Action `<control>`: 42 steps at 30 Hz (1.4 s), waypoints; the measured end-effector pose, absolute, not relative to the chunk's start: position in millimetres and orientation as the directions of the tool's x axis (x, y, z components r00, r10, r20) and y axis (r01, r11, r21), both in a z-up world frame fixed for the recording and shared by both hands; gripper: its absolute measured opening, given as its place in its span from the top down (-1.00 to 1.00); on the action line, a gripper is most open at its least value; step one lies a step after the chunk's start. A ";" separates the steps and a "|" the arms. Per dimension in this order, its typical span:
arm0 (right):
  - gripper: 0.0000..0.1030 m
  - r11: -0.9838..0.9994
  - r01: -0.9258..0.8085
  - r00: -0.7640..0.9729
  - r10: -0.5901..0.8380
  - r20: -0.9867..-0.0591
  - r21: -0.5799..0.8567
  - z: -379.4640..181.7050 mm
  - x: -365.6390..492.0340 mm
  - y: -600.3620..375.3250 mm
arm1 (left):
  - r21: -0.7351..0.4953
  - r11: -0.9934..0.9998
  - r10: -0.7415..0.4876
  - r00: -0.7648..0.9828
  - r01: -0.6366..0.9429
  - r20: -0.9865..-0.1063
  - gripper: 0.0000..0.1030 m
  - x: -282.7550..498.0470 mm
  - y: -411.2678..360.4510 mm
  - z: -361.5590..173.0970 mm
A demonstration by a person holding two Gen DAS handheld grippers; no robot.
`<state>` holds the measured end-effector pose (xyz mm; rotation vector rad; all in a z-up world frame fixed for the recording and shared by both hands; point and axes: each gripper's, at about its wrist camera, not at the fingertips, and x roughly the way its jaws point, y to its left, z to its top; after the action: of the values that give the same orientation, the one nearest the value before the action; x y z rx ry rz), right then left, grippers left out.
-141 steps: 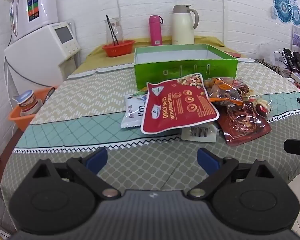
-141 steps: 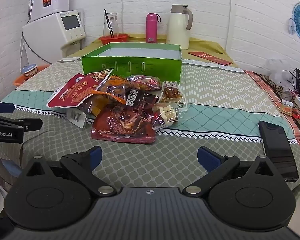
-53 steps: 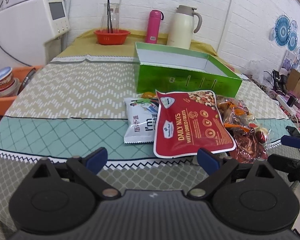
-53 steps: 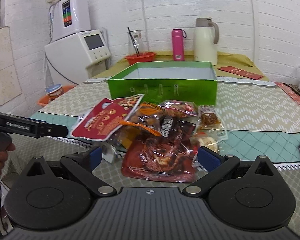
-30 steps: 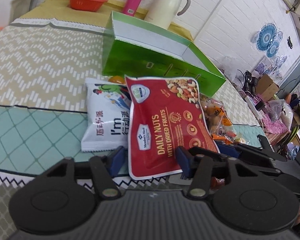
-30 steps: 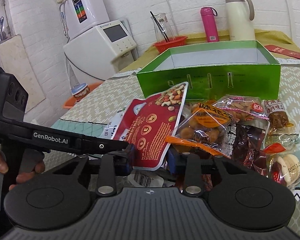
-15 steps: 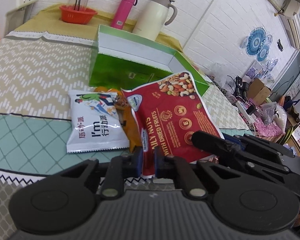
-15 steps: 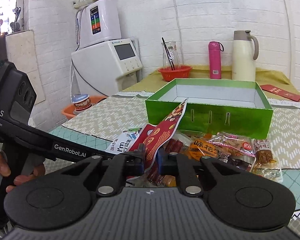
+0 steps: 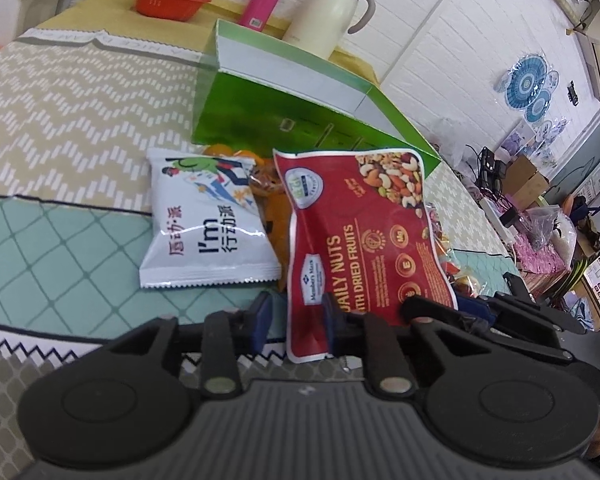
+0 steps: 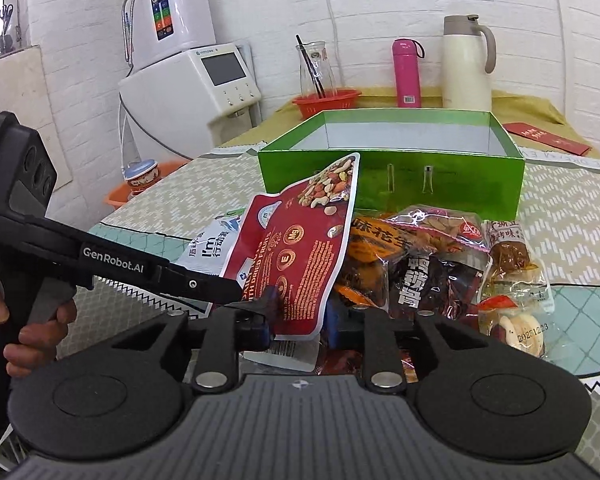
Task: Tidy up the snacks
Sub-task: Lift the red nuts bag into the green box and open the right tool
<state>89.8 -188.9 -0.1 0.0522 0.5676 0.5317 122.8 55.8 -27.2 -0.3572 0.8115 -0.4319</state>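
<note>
Nut pouch lower edge between both grippers' part-spread, just-reopened jaws, left gripper, right gripper; green box at 12 o'clock, likely destination.

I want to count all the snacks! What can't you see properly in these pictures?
- Left wrist view: the orange packet is mostly hidden by the red nuts pouch and the white snack bag.
- Right wrist view: the green cardboard box floor is hidden by its front wall.

One green box, one red nut pouch, one white packet.
</note>
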 end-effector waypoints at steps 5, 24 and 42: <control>0.03 0.881 -0.447 0.747 0.464 -0.475 0.158 8.0 83.4 -193.4 | -0.519 0.819 -0.547 0.602 0.244 -0.582 0.26 125.3 59.5 -26.8; 0.24 0.872 -0.488 0.801 0.466 -0.375 0.041 35.3 83.4 -184.9 | -0.468 0.813 -0.566 0.659 0.347 -0.495 0.51 121.3 48.7 22.9; 0.23 0.920 -0.377 0.851 0.390 -0.352 0.108 49.6 221.9 -185.1 | -0.452 0.848 -0.514 0.641 0.278 -0.570 0.51 284.6 34.9 57.4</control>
<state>221.9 -185.1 49.6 0.0351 0.3774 0.4037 284.6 35.0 57.4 -0.3400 0.7484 -0.4615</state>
